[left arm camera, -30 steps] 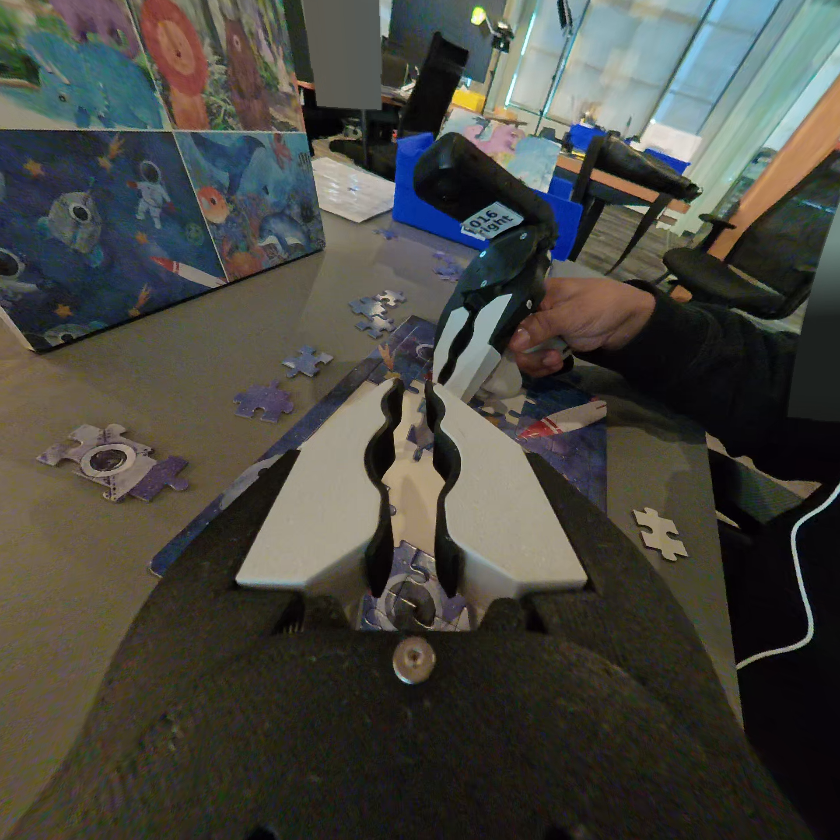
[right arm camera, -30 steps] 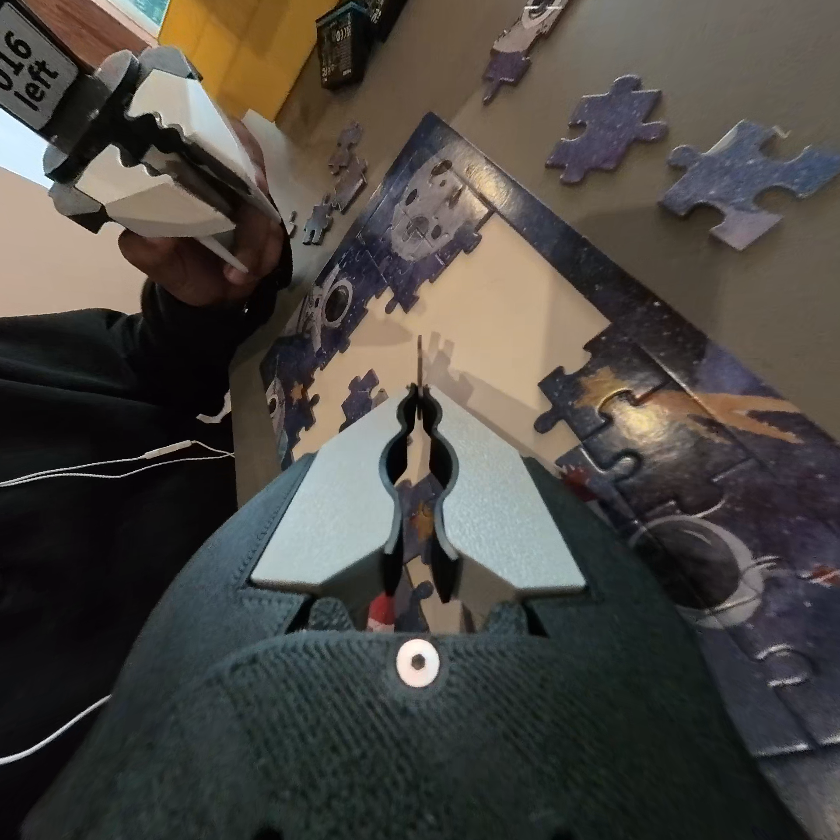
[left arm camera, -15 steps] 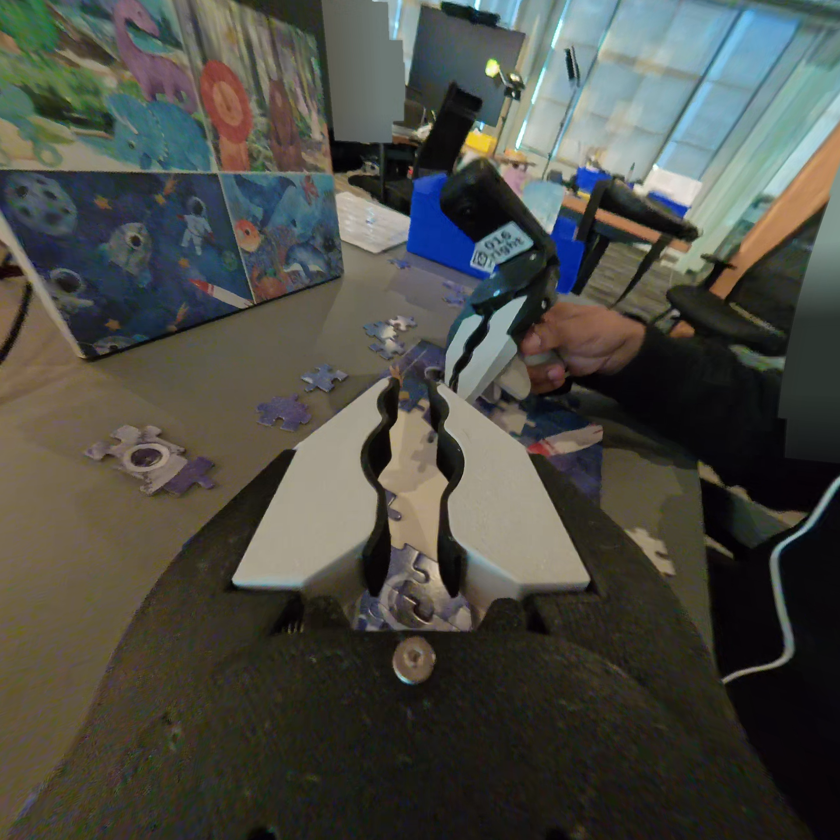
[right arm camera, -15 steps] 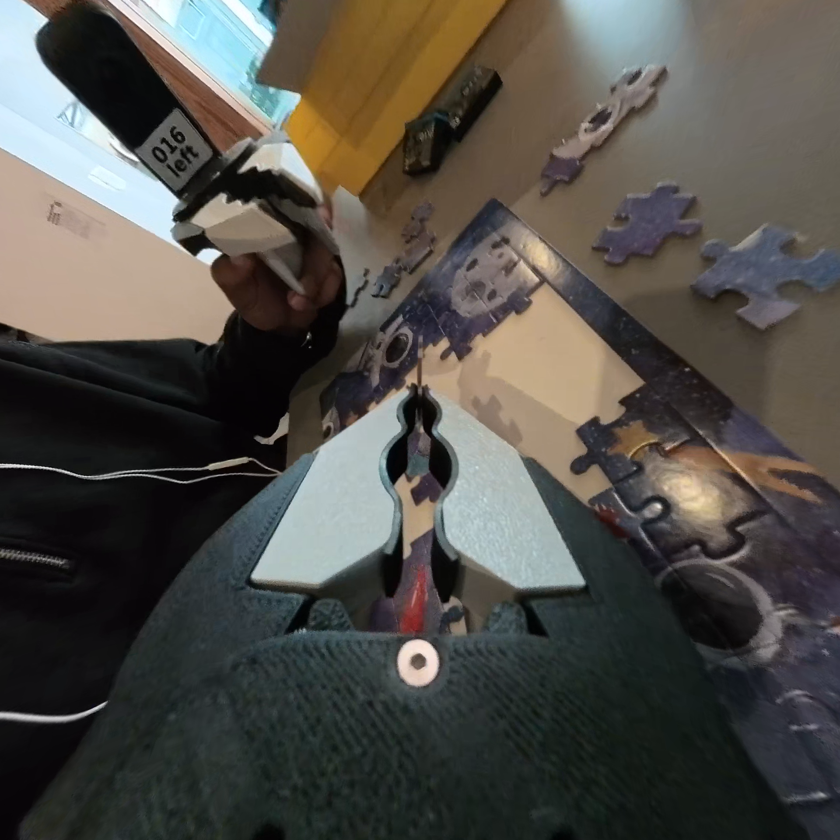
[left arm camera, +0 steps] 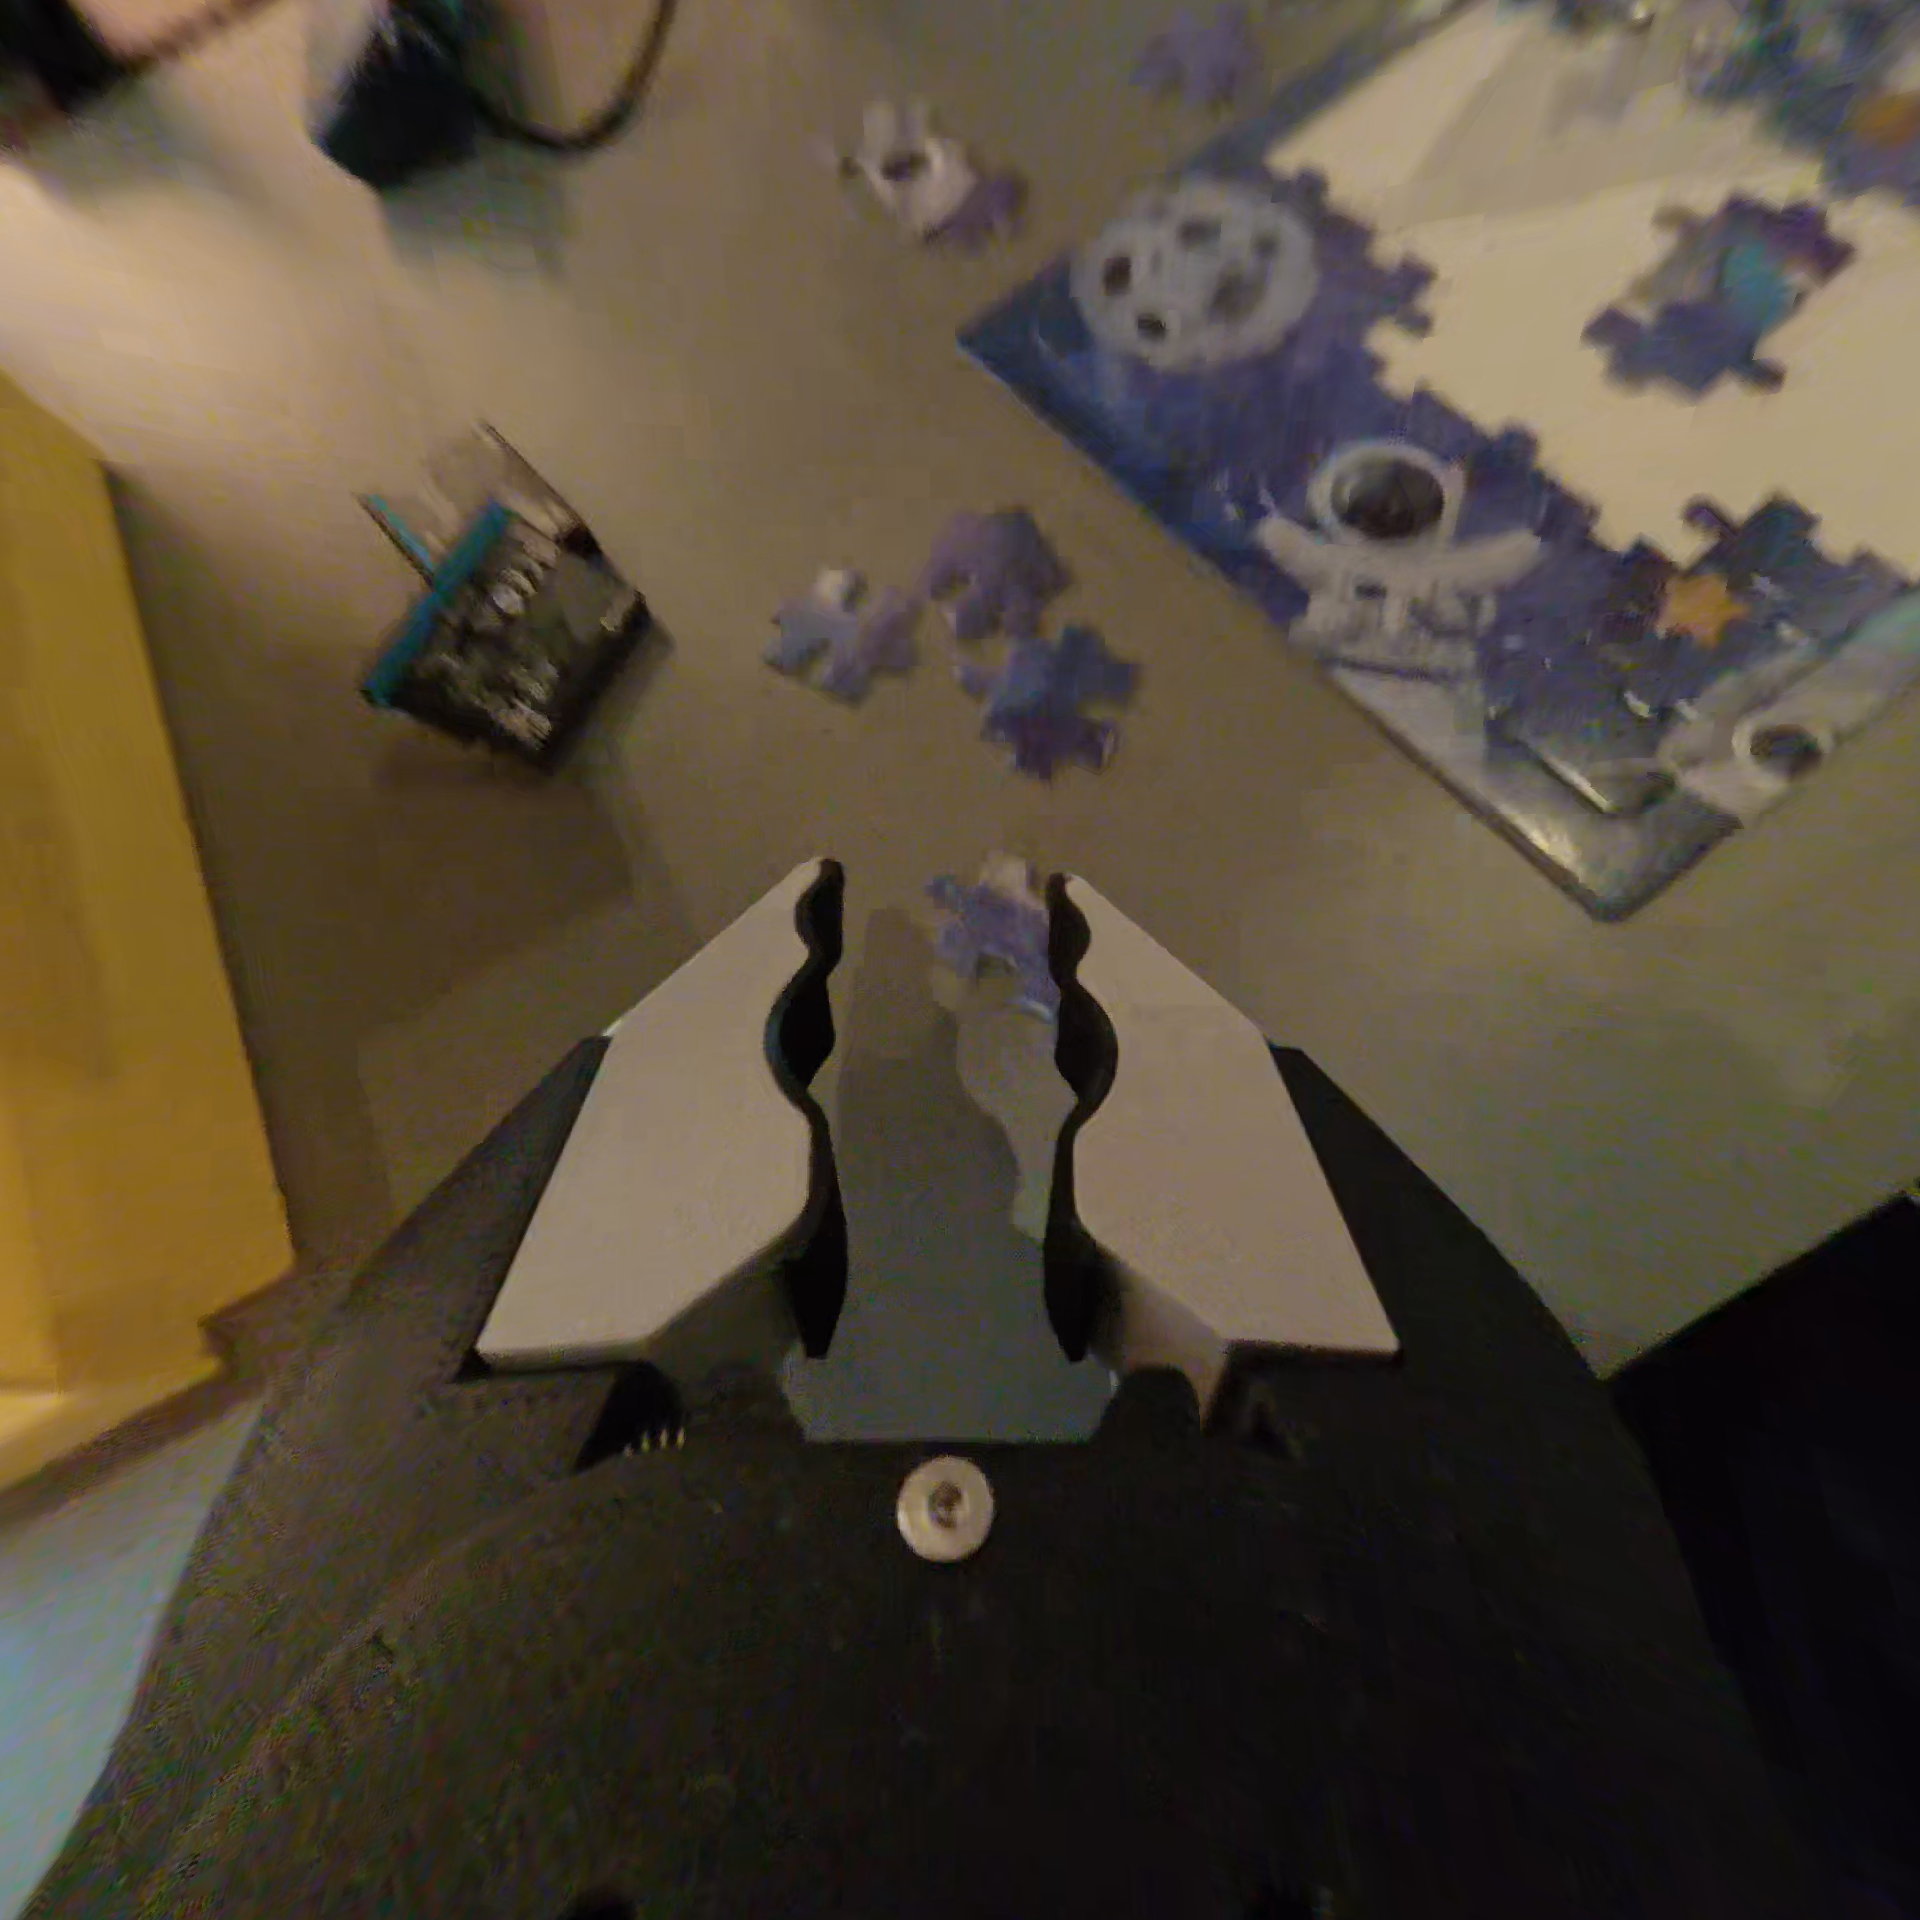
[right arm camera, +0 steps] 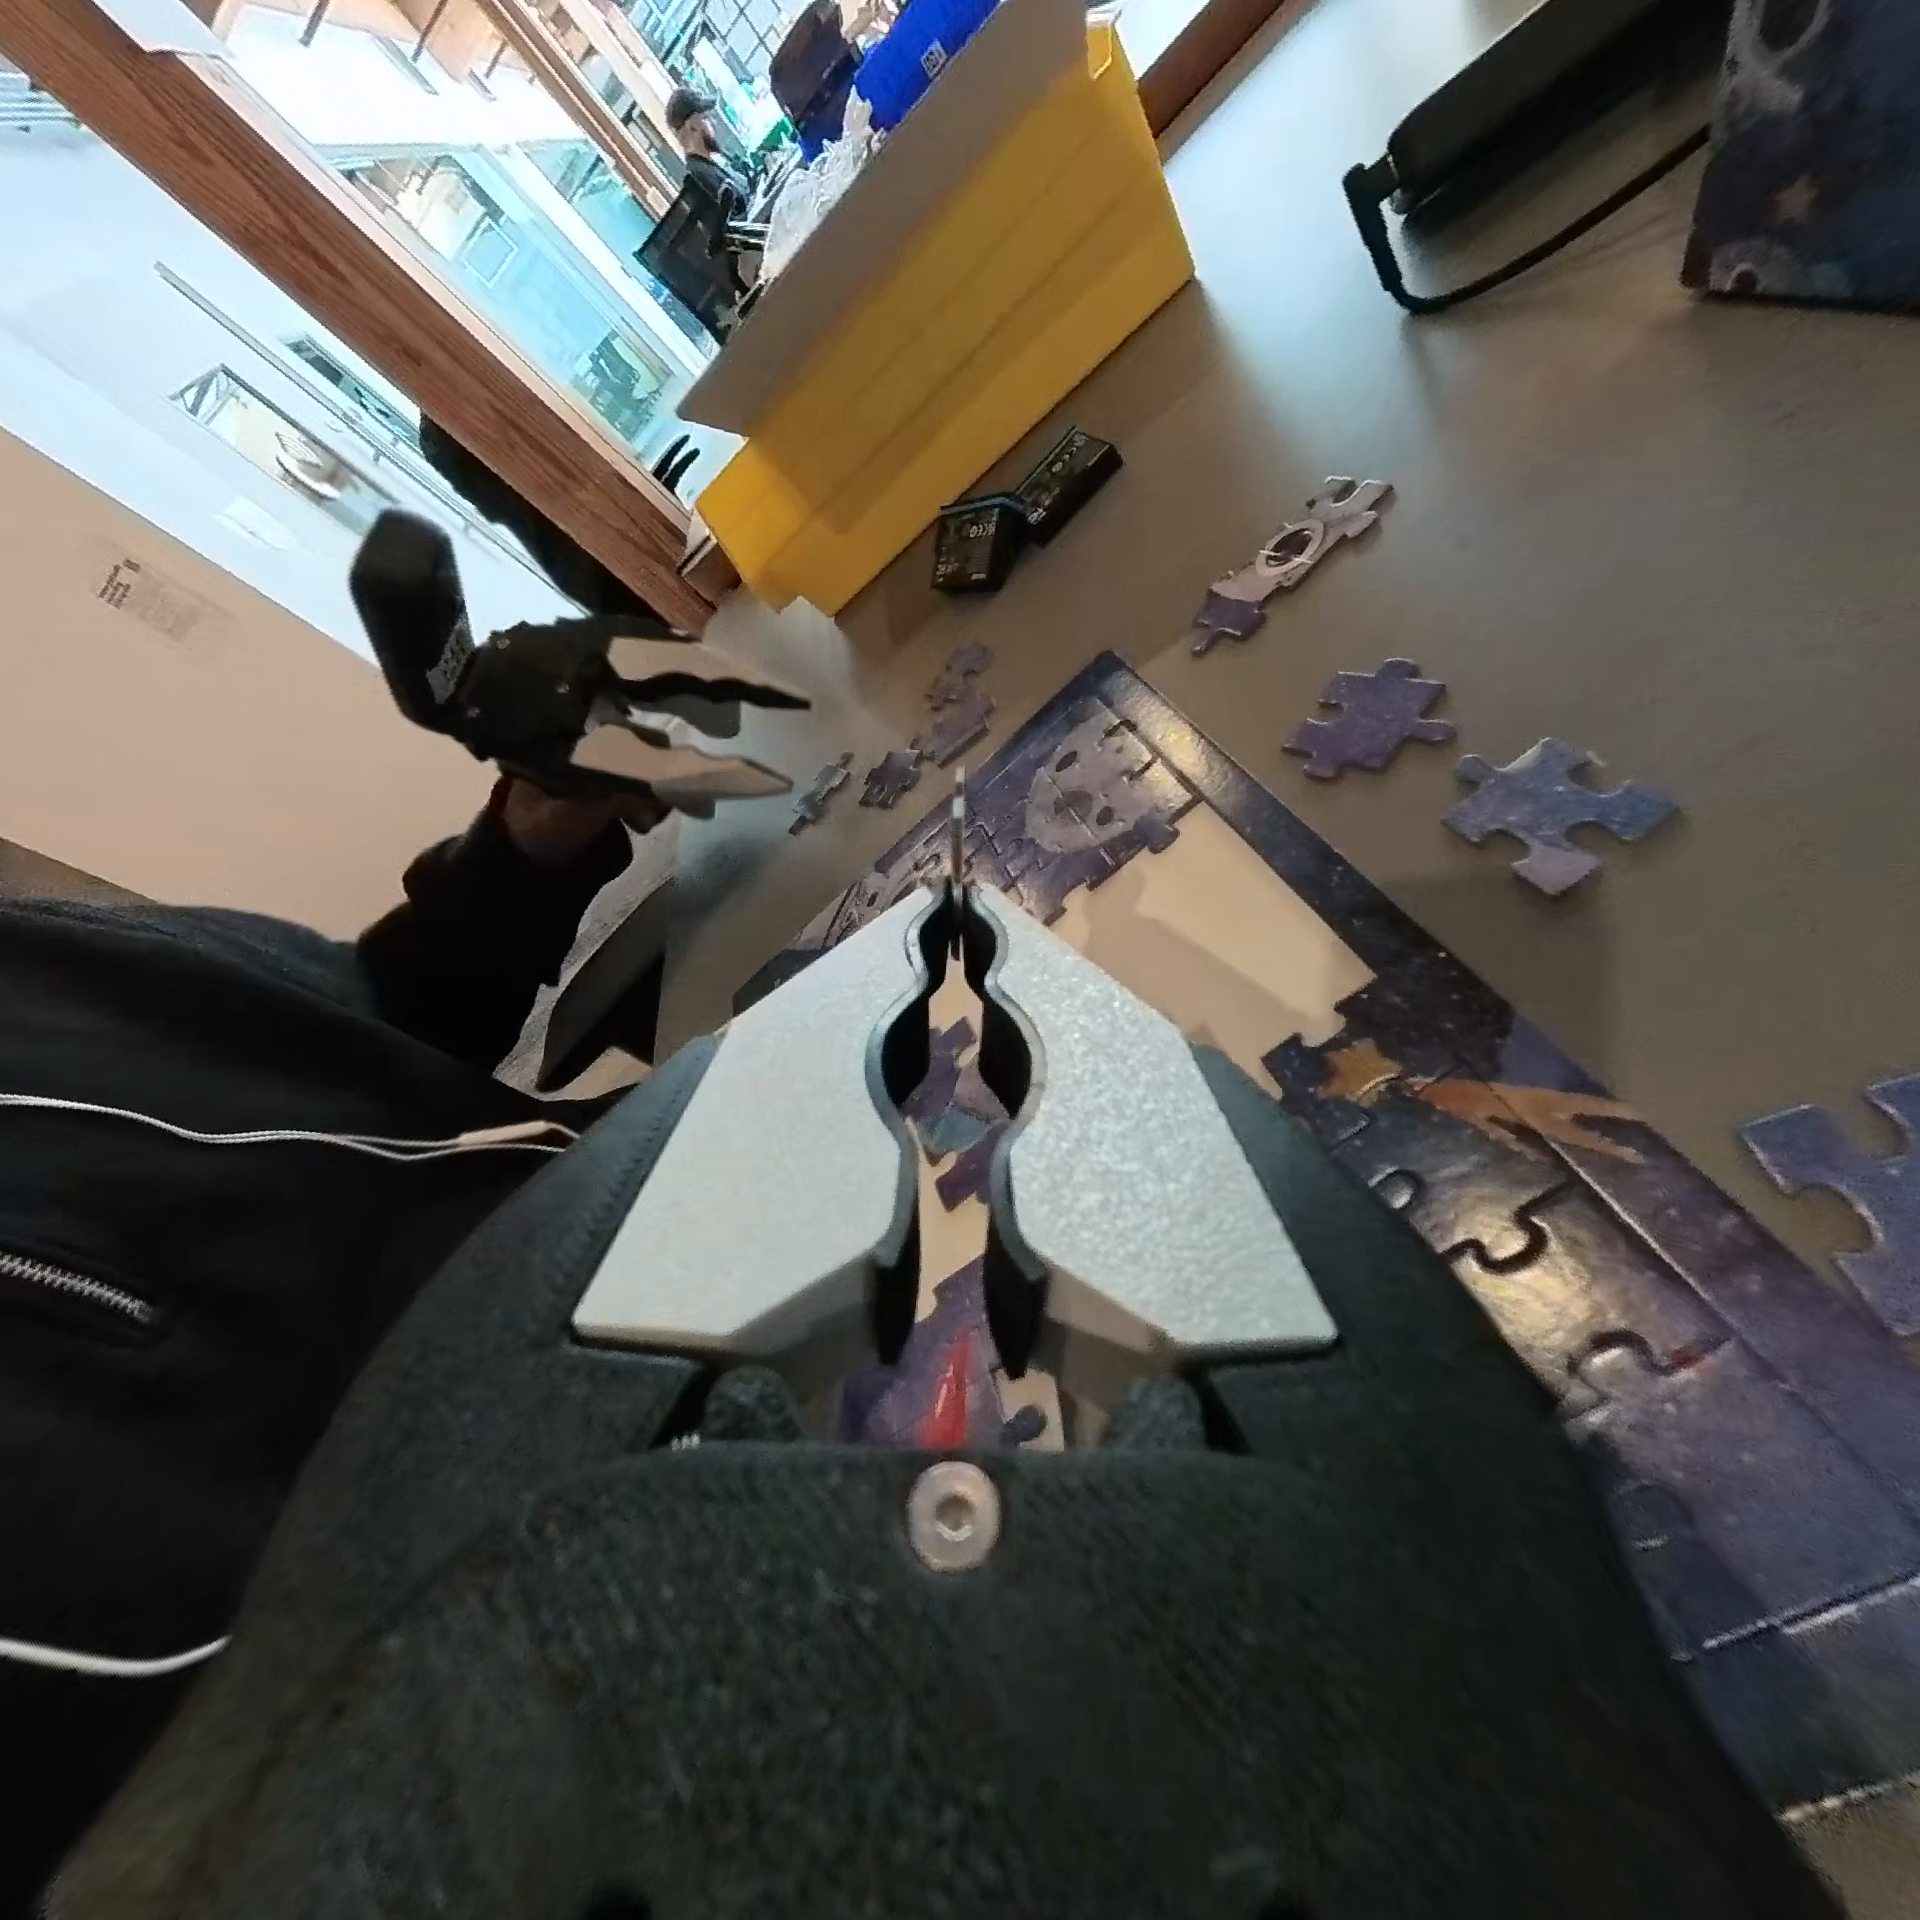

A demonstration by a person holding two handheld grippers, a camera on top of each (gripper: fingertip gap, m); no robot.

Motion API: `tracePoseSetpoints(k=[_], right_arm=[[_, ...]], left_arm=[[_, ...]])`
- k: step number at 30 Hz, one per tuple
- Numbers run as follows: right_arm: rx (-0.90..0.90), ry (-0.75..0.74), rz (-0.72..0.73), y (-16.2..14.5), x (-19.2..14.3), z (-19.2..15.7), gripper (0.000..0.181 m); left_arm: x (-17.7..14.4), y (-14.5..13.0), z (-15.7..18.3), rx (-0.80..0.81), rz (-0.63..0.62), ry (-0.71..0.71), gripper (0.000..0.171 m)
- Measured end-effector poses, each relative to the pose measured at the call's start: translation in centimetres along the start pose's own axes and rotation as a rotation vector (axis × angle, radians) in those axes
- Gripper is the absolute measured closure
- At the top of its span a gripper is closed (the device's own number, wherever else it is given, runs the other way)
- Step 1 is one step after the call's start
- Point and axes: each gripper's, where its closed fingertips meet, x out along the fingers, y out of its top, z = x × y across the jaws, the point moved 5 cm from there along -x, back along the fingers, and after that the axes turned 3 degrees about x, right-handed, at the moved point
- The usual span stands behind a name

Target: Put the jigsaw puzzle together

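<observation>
Left gripper hangs over the grey table with its jaws spread wide and nothing in them, a loose purple piece lying just below the tips. Right gripper is clamped tight on a thin puzzle piece held edge-on, above the half-built space puzzle, whose middle is unfilled. 2 loose pieces lie beside the frame.

Navy starry puzzle, yellow bin
</observation>
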Motion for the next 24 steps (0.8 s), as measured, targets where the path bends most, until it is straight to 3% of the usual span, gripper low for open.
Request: tracePoseSetpoints(k=[6,14,24], right_arm=[[0.025,0.027,0.029,0.0,-0.2,0.1,0.181],[0.056,0.064,0.054,-0.1,-0.6,0.1,0.181],[0.097,0.134,0.068,-0.4,-0.4,-0.4,0.181]], left_arm=[[1.2,-1.4,0.6,-0.016,-0.012,-0.085,0.123],[1.6,-1.2,1.2,-0.04,-0.025,-0.162,0.137],[1.6,-0.7,1.6,-0.006,-0.02,-0.157,0.138]])
